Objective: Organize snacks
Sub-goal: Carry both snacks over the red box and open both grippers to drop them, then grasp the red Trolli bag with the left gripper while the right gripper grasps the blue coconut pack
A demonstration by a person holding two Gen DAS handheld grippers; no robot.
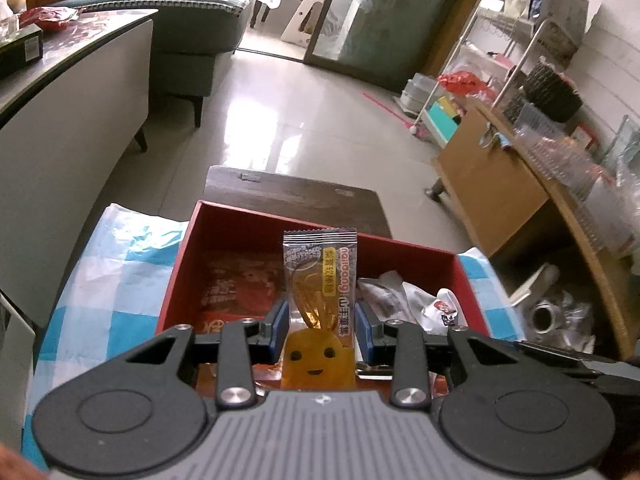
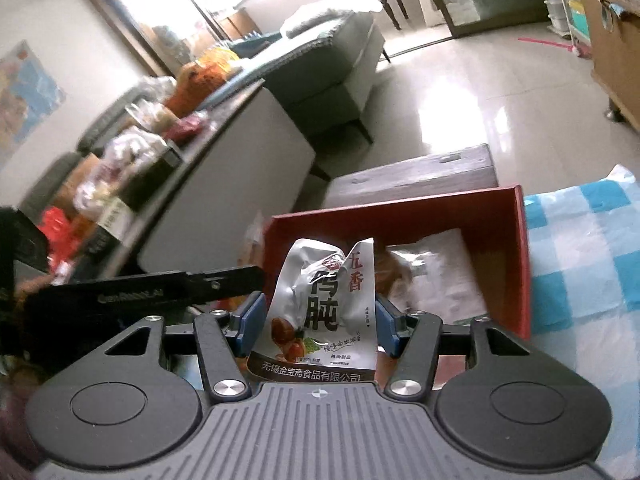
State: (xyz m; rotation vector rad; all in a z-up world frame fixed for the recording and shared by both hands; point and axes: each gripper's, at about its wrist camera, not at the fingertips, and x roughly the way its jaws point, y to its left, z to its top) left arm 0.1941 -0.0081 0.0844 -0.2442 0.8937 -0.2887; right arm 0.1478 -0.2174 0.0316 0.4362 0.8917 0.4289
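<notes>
The left gripper (image 1: 322,326) is over the red cardboard box (image 1: 256,222), and a yellow lollipop packet (image 1: 320,300) stands upright between its blue pads (image 1: 281,326). The packet is in contact with the pads on both sides, so the jaws are clamped on it. Inside the box, red snack packs (image 1: 240,286) lie at about 10 o'clock from the lollipop, and crumpled white packets (image 1: 416,300) at 3 o'clock.

In the right wrist view, the right gripper (image 2: 320,320) has its pads closed against a crumpled silver snack pouch (image 2: 320,308) with black and red Chinese lettering, held above the box's (image 2: 524,264) near edge. A white packet (image 2: 436,276) rests on the box floor at 2 o'clock from the pouch. The box sits on a blue-and-white checked cloth (image 2: 580,264). The other gripper's black finger (image 2: 160,290) reaches in from 9 o'clock.
</notes>
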